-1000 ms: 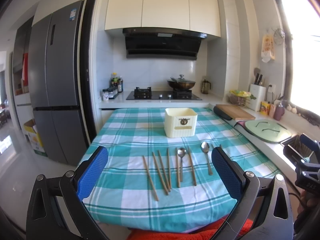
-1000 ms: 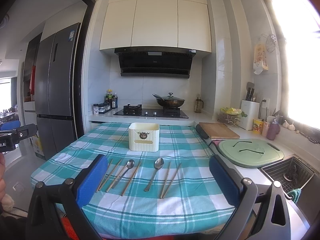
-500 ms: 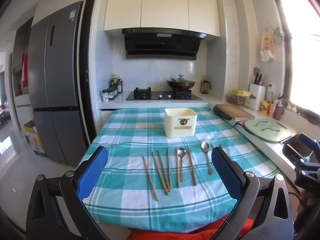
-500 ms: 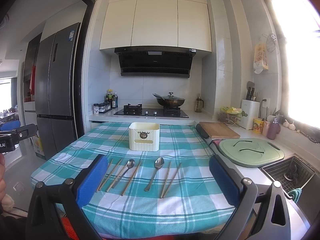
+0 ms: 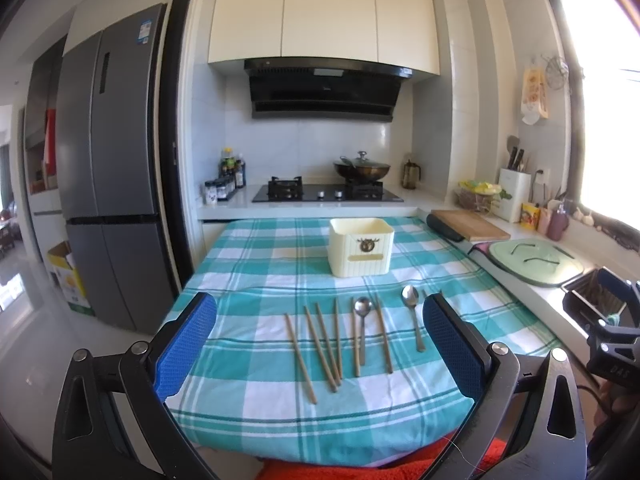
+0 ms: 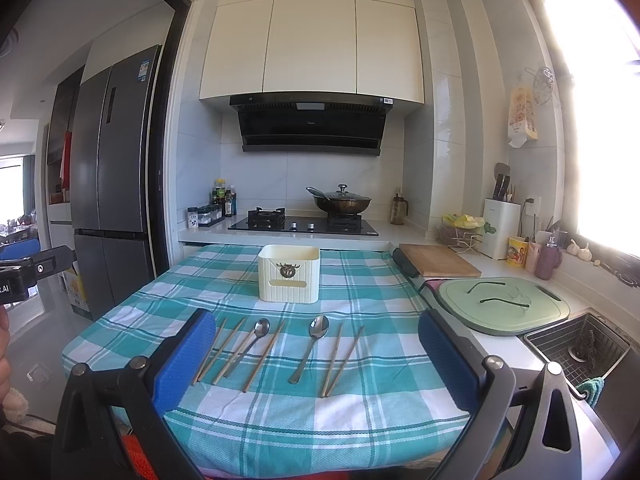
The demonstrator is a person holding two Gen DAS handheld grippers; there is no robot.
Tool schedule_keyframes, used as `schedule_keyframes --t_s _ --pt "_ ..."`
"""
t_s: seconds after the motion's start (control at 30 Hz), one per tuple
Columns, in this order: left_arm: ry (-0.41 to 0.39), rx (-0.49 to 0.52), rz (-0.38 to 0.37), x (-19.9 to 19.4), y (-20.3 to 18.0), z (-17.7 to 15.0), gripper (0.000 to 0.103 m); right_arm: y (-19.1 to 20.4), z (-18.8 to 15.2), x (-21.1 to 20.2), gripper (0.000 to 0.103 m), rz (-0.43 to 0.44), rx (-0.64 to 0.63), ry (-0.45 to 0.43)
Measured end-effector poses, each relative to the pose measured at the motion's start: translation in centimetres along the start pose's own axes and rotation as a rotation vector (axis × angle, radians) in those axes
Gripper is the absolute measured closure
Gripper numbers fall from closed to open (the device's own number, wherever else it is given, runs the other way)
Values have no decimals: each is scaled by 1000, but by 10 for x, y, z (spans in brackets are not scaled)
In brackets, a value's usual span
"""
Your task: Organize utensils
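Several wooden chopsticks [image 5: 320, 346] and two metal spoons, one left [image 5: 362, 320] and one right [image 5: 412, 312], lie in a row on the teal checked tablecloth [image 5: 256, 272]. A cream utensil holder [image 5: 361, 246] stands behind them. In the right wrist view the chopsticks [image 6: 224, 350], spoons [image 6: 310, 344] and holder [image 6: 289, 273] show too. My left gripper [image 5: 320, 344] is open and empty, held above the table's near edge. My right gripper [image 6: 316, 360] is open and empty, likewise in front of the row.
A counter runs along the right with a wooden cutting board [image 6: 438, 265], a green board [image 6: 502, 304] and a sink [image 6: 580, 346]. A stove with a wok [image 6: 342, 202] is behind the table. A grey fridge [image 5: 106, 160] stands at left.
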State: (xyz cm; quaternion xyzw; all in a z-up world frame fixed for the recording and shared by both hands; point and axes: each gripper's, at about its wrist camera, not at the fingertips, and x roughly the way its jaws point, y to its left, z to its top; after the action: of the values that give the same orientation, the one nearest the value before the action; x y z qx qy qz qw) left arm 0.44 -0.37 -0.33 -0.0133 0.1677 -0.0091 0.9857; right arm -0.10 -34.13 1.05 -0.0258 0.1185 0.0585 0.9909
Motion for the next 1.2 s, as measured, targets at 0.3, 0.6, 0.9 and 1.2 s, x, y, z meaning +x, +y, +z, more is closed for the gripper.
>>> schedule_keyframes --t_s 0.3,0.6,0.9,1.2 --pt "3 1 -1 1 0 1 0 -1 0 1 0 2 -1 2" --pt "8 3 -4 3 1 3 0 -2 0 2 0 0 1 4" --pt "12 8 -9 5 -1 1 0 -3 0 3 0 0 2 5" --pt "13 10 -9 6 -1 1 0 -3 0 4 0 2 1 7"
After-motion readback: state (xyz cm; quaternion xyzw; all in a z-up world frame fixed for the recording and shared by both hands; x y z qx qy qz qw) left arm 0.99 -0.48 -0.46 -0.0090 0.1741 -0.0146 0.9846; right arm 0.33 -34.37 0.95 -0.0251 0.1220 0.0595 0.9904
